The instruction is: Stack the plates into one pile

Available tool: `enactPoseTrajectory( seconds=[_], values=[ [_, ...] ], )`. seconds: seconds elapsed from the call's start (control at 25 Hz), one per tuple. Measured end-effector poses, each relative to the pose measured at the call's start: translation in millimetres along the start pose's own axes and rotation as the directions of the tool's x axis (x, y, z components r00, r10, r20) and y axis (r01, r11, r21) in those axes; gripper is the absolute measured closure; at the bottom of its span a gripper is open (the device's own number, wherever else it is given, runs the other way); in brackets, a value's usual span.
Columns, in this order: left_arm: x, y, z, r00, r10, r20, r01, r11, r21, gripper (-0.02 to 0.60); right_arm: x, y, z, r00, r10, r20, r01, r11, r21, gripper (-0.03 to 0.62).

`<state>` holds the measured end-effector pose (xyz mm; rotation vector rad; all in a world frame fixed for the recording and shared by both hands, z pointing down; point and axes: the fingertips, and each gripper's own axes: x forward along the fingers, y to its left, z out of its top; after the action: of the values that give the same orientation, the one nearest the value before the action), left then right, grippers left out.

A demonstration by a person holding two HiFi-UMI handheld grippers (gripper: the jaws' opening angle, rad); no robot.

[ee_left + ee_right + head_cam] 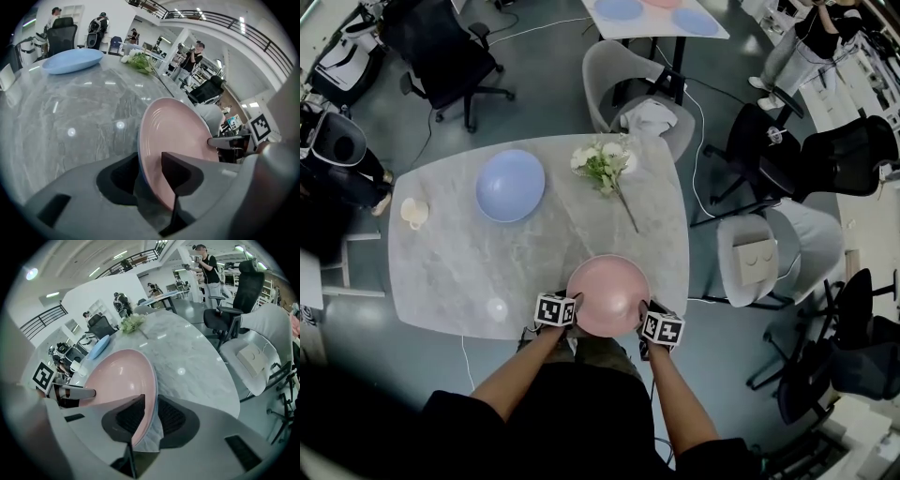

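Note:
A pink plate (607, 292) is at the near edge of the grey marble table (525, 262), and both grippers hold it by the rim. My left gripper (572, 305) is shut on its left rim; in the left gripper view the pink plate (178, 136) runs between the jaws of the left gripper (150, 164). My right gripper (642, 314) is shut on the right rim, where the pink plate (117, 376) passes through the right gripper (151, 413). A blue plate (510, 185) lies on the far left part of the table, apart from both grippers.
A bunch of white flowers (605, 164) lies at the table's far right. A small white cup (413, 212) sits near the left edge and a small clear object (497, 307) near the front edge. Chairs (759, 258) stand around the table.

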<state>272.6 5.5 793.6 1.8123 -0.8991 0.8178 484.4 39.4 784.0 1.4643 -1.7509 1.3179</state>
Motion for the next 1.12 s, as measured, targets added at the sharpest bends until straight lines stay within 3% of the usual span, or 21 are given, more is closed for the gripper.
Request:
enactPoseTrajectory(
  seconds=[0.12,0.24,0.44,0.6,0.84,1.12],
  values=[
    [-0.9,-0.5,0.3,0.999,-0.036,0.011,0.036,0.999,-0.025,0.427,1.0,-4.1,-0.2,1.000,-0.023,-0.003,0.023,1.000,-0.001,0.537],
    [-2.3,-0.1,2.1,0.999,-0.025,0.029,0.026,0.999,-0.027,0.434,1.8,-7.4,1.7,1.000,-0.013,-0.001,0.013,1.000,0.015,0.545],
    [-14.6,9.2,-4.3,0.994,0.020,0.108,-0.003,0.989,-0.149,0.499,0.1,-6.3,-1.3,1.000,-0.005,-0.006,0.005,0.999,0.037,0.548],
    [-15.1,9.3,-3.1,0.993,0.027,0.113,-0.014,0.994,-0.109,0.508,0.6,-7.1,0.7,1.000,-0.016,-0.006,0.016,0.999,0.037,0.549],
    [-17.8,12.1,-6.2,0.996,-0.049,0.071,0.056,0.992,-0.109,0.514,3.2,-4.7,-5.4,1.000,-0.005,0.012,0.004,0.992,0.127,0.556],
    [-45.5,30.4,-11.0,0.993,-0.038,0.114,0.048,0.995,-0.088,0.517,1.8,25.3,-20.2,1.000,-0.004,0.003,0.004,0.992,0.129,0.557]
  ],
)
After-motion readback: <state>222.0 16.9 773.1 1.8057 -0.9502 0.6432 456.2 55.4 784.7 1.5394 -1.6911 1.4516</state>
